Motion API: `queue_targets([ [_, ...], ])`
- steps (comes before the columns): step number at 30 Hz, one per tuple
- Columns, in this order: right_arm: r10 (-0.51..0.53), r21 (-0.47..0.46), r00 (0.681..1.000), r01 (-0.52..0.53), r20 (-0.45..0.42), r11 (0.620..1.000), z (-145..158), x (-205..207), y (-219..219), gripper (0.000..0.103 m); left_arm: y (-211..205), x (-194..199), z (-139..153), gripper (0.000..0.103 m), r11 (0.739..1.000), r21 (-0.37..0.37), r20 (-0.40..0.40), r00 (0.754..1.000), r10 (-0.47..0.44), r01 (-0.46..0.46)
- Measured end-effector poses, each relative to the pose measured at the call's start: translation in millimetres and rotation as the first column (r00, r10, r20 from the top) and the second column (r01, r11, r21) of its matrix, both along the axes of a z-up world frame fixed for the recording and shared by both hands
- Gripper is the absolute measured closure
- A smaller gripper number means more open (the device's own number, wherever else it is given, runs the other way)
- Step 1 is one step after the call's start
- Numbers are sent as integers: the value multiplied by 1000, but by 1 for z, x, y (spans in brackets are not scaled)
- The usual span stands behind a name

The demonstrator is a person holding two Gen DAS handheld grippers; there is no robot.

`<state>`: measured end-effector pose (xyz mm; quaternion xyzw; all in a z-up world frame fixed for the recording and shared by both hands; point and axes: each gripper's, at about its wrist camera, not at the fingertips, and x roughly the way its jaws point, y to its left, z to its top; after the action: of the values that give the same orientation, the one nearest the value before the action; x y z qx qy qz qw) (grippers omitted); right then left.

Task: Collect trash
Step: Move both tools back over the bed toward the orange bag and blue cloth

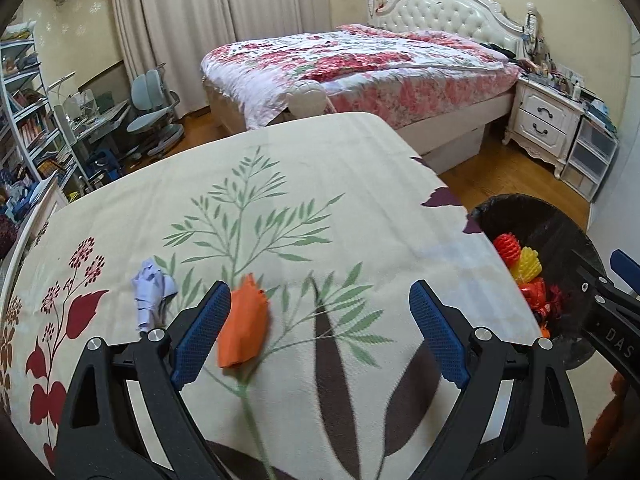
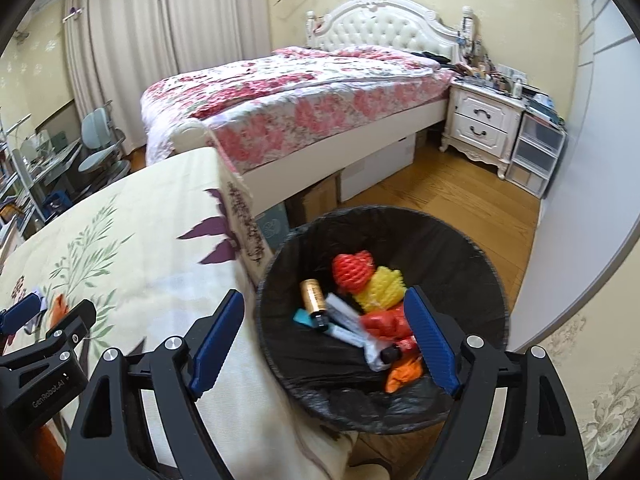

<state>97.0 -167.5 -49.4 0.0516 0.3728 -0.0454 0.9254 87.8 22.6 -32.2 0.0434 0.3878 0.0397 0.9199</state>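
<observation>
An orange wrapper (image 1: 243,326) lies on the floral tablecloth (image 1: 304,184), beside the left finger of my open, empty left gripper (image 1: 320,332). A crumpled pale blue paper (image 1: 150,294) lies just left of it. My right gripper (image 2: 324,340) is open and empty above a black-lined trash bin (image 2: 472,248) beside the table. The bin holds red (image 2: 352,270) and yellow foam nets (image 2: 382,288), a brown bottle (image 2: 314,298), white tubes and orange scraps. The bin also shows in the left wrist view (image 1: 556,232).
A bed with a floral quilt (image 1: 352,64) stands beyond the table, with a white nightstand (image 1: 544,120) and plastic drawers (image 1: 592,156) to its right. A desk, chairs (image 1: 154,108) and bookshelves (image 1: 24,120) are on the left. Wood floor (image 2: 452,192) surrounds the bin.
</observation>
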Motion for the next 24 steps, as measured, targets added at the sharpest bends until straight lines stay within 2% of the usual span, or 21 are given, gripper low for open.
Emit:
queue_targets([
  [8,113,20,993,-113,-15,993,1,1,48,23,57,-22,8,14,994,3,18,994,109,-109],
  [24,312,7,950,-312,-20,950,8,-3,140,23,155,-45,6,14,957,9,6,957,289,-289],
])
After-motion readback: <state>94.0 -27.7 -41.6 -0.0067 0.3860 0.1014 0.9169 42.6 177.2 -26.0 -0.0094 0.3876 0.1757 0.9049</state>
